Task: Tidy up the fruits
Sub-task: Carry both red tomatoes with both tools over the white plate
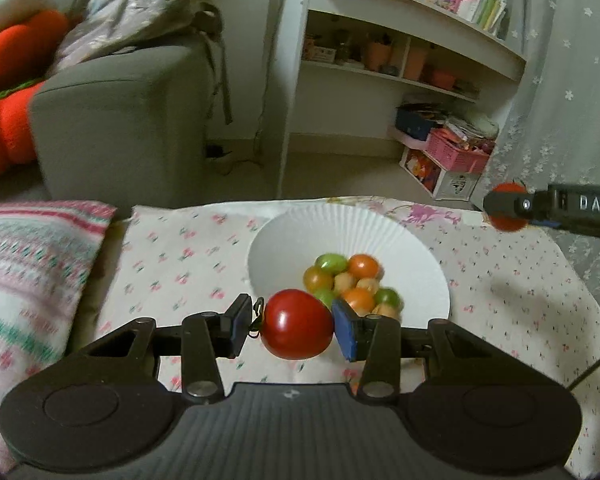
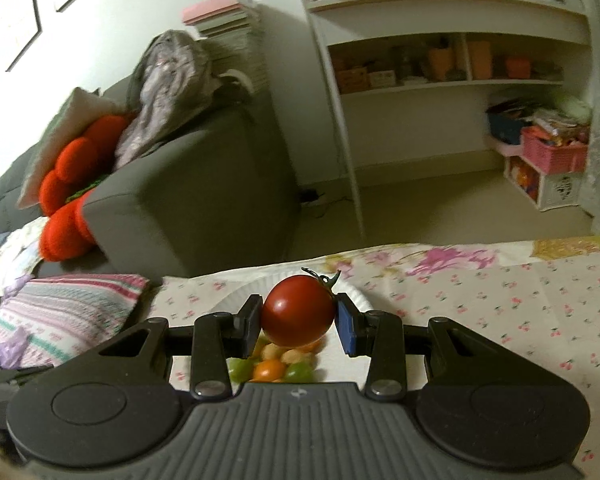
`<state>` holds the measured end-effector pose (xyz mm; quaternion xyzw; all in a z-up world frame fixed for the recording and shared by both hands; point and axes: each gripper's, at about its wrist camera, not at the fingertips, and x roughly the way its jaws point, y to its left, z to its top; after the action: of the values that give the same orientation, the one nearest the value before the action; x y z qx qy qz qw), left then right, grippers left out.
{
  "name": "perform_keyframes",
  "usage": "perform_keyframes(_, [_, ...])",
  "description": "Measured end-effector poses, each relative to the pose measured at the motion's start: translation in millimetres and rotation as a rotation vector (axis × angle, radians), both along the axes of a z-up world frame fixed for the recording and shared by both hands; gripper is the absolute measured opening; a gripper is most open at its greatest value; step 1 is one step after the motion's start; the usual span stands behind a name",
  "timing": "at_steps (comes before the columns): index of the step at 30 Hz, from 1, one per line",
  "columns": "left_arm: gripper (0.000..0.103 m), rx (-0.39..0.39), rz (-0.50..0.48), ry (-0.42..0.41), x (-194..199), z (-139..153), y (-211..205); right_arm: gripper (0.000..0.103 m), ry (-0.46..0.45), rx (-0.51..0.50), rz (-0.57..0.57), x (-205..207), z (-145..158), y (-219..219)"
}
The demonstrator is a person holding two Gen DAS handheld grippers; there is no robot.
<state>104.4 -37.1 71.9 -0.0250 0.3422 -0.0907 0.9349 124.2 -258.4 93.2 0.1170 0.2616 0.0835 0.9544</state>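
My left gripper (image 1: 294,326) is shut on a red tomato (image 1: 297,324), held above the near rim of a white paper plate (image 1: 340,224). The plate holds a pile of small green, orange and yellow fruits (image 1: 350,282). My right gripper (image 2: 298,314) is shut on another red tomato (image 2: 298,310) with a green stem, above the same plate (image 2: 356,296) and its small fruits (image 2: 276,364). In the left wrist view the right gripper (image 1: 512,206) enters from the right edge with its tomato (image 1: 508,222), beyond the plate's right side.
The plate lies on a table with a floral cloth (image 1: 500,280). A striped pink cushion (image 1: 32,272) lies at the left. A grey sofa (image 1: 120,120) with red cushions and a white shelf unit (image 1: 400,60) stand beyond the table's far edge. A black cable (image 1: 596,368) runs at the right.
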Motion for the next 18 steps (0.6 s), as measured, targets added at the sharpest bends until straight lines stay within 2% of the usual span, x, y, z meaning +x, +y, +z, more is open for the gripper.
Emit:
perform_keyframes(4, [0.033, 0.004, -0.032, 0.002, 23.5, -11.1, -10.5, 0.035, 0.032, -0.038, -0.024, 15.2, -11.5, -3.6])
perform_keyframes(11, [0.033, 0.020, -0.052, 0.043, 45.5, -32.2, -8.3, 0.035, 0.132, -0.082, 0.007, 40.2, -39.2, 6.6])
perform_keyframes(18, [0.033, 0.021, -0.061, 0.056, 53.9, -34.9, -8.0, 0.035, 0.153, -0.147, 0.049, 43.5, -51.8, 23.3])
